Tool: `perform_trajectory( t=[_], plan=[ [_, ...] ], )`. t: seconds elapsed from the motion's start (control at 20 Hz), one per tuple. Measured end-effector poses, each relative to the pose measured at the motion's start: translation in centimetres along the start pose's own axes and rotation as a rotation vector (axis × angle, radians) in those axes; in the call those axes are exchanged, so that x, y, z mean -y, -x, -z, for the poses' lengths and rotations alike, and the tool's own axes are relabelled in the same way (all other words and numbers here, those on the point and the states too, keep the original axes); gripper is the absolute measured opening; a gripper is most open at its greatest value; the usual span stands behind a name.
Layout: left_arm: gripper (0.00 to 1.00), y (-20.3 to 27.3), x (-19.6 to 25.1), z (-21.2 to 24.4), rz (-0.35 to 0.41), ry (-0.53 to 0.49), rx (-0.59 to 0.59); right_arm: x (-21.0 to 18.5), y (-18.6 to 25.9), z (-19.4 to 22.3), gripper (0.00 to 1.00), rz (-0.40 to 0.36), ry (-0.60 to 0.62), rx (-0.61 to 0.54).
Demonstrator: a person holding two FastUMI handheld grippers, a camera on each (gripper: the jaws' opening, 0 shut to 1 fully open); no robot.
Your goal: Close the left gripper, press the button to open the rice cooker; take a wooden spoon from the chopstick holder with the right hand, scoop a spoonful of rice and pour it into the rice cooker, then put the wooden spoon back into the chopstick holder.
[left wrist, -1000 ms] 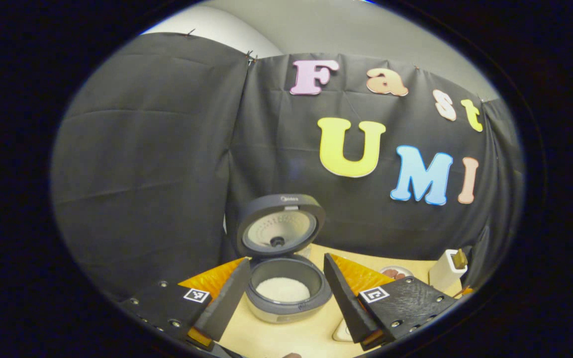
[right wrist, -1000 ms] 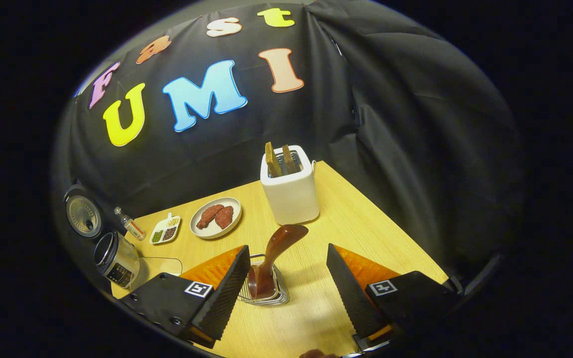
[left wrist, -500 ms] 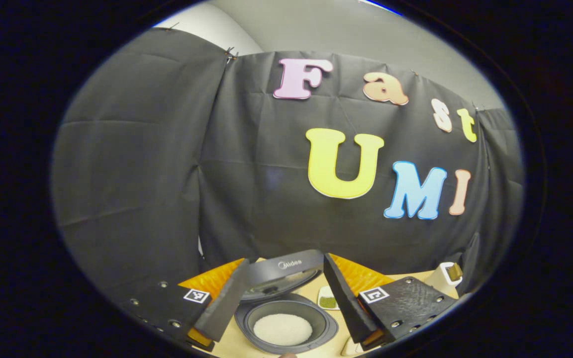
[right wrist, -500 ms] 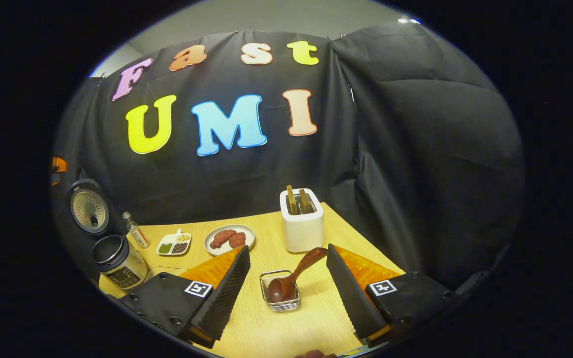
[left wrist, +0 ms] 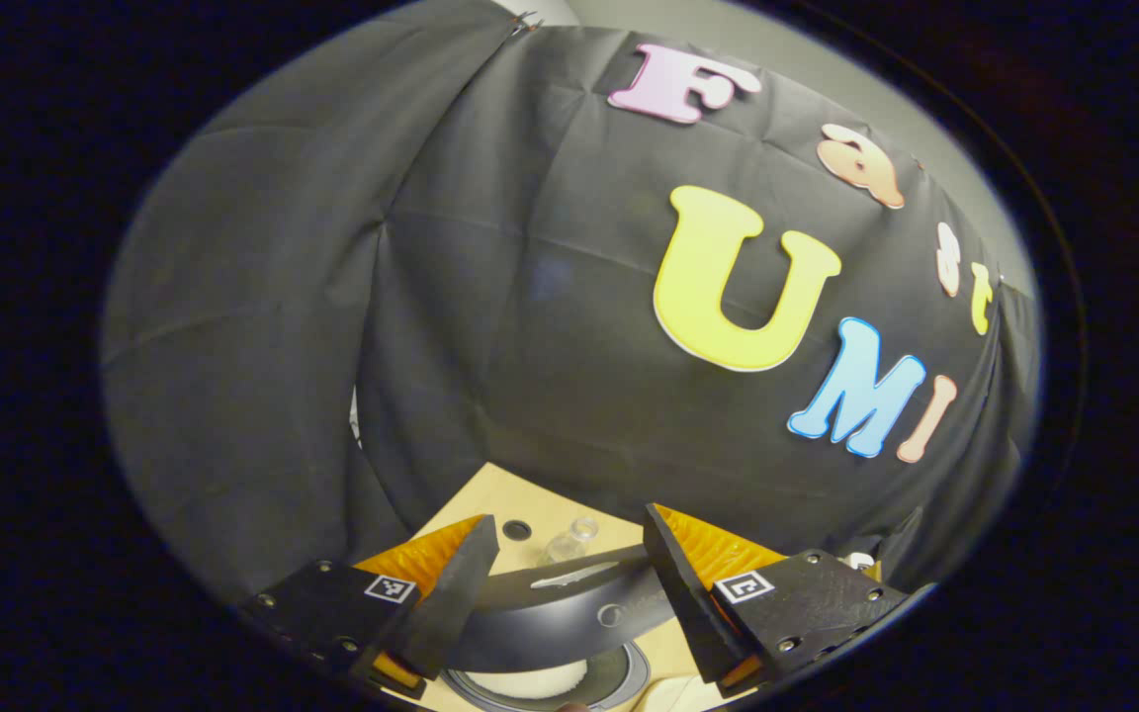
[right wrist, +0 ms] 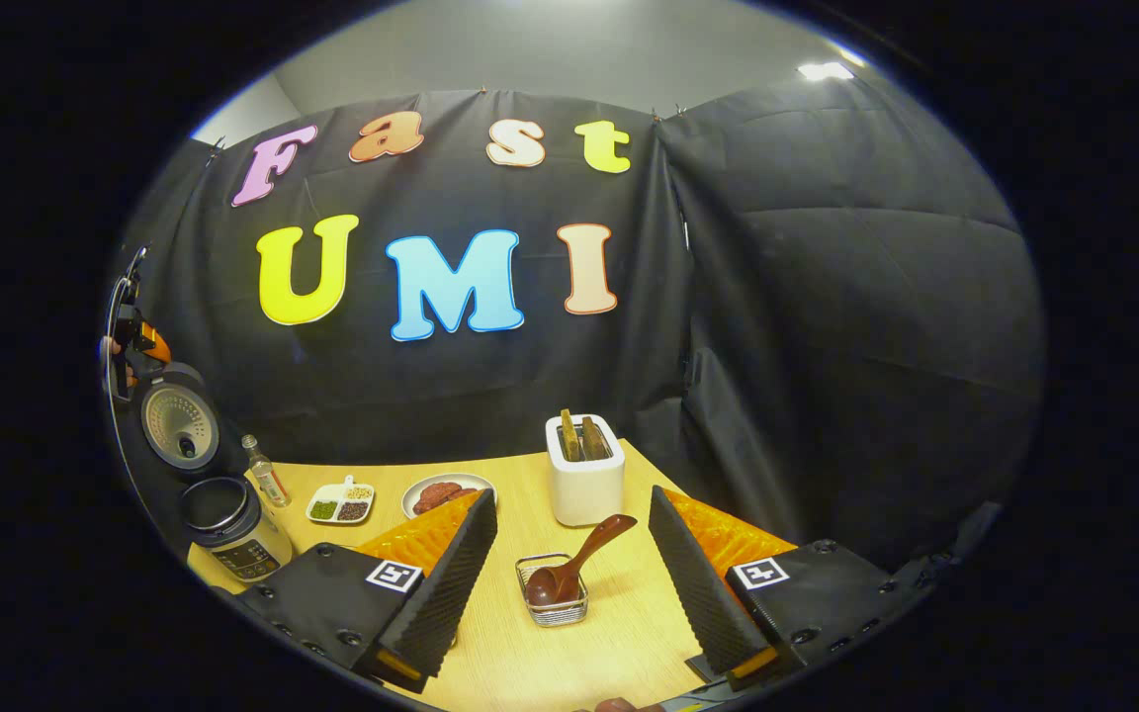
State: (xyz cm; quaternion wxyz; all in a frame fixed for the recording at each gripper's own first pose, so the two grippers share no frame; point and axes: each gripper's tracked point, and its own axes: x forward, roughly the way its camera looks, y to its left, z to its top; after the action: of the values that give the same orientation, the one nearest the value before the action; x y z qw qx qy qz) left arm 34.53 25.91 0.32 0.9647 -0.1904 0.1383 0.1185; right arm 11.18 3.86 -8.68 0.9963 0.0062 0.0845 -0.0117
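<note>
In the right gripper view the dark wooden spoon (right wrist: pixel 569 569) leans in the wire chopstick holder (right wrist: pixel 552 603) on the wooden table, bowl down and handle tilted right. My right gripper (right wrist: pixel 569 496) hangs open behind it and touches nothing. At far left stands the rice cooker (right wrist: pixel 233 529) with its lid (right wrist: pixel 179 427) raised, and the left gripper (right wrist: pixel 127 341) hovers just above that lid. In the left gripper view my left gripper (left wrist: pixel 568 519) is open. The dark lid edge (left wrist: pixel 560 605) lies between its fingers and white rice (left wrist: pixel 530 682) shows in the pot below.
A white toaster (right wrist: pixel 584 485) with two slices stands behind the holder. A plate of red meat (right wrist: pixel 446 491), a divided condiment dish (right wrist: pixel 340 504) and a small bottle (right wrist: pixel 263 473) line the back of the table (right wrist: pixel 619 643). Black cloth walls close in behind and right.
The right gripper has drawn back and up from the holder, leaving the spoon in it. The left gripper has moved in over the cooker, so the lid edge now sits between its fingers.
</note>
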Motion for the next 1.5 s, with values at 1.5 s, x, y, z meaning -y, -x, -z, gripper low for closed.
perform_trajectory(
  t=[1.5],
  plan=[
    [0.96,3.5,3.4,25.3,-0.073,-0.139,-0.496,1.8,-4.5,3.8,0.98,-0.093,-0.009,-0.13]
  ],
)
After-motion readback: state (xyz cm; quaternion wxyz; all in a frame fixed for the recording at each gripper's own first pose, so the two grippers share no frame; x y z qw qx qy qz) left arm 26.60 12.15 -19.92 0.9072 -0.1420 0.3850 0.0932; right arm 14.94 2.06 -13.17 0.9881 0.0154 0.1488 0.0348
